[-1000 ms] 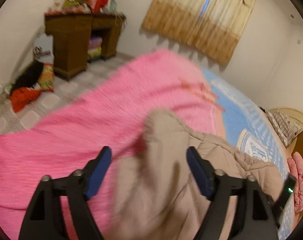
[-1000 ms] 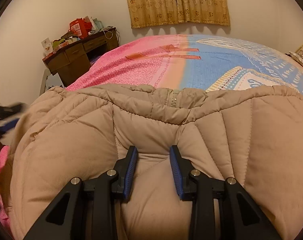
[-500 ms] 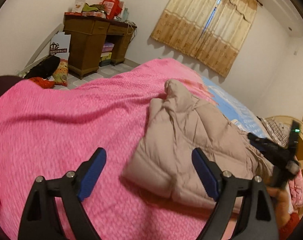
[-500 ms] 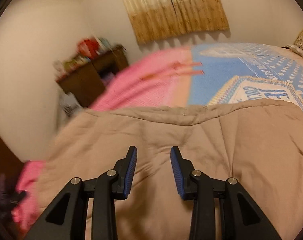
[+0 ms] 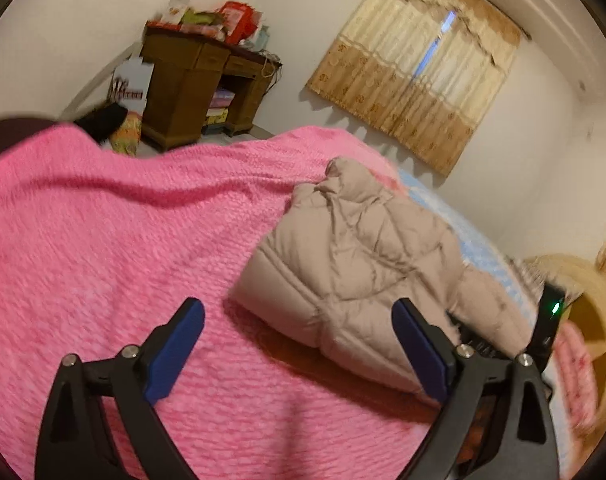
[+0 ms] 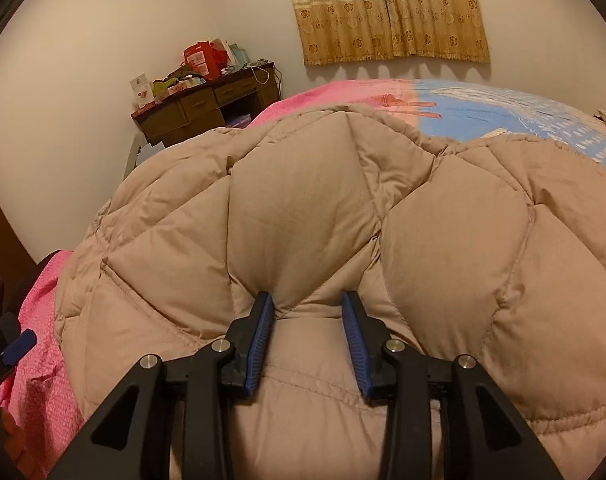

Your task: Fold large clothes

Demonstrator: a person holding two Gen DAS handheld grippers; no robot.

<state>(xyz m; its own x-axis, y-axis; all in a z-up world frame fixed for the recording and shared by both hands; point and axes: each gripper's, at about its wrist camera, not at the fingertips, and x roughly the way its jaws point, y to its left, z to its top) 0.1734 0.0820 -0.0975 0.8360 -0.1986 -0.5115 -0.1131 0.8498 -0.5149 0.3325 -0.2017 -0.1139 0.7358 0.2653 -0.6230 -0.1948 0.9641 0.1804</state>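
Centrally, one beige quilted jacket (image 5: 355, 256) is seen folded into a thick bundle on the bed (image 5: 103, 248), lying on the pink part of the bedspread with the blue part beyond it. In the left wrist view its long axis is seen running from the near right toward the far curtain (image 5: 415, 80), with a narrow crumpled end pointed at the far wall. The left gripper (image 5: 299, 344) is held wide open above the pink bedspread, nothing between its blue pads, the jacket's near edge just ahead. The right gripper (image 6: 307, 320) is pressed into the jacket (image 6: 303, 216), partly open, with a ridge of padding bulged between its fingers; a firm pinch cannot be confirmed. One cluttered wooden desk (image 6: 207, 108) is seen against the far wall.
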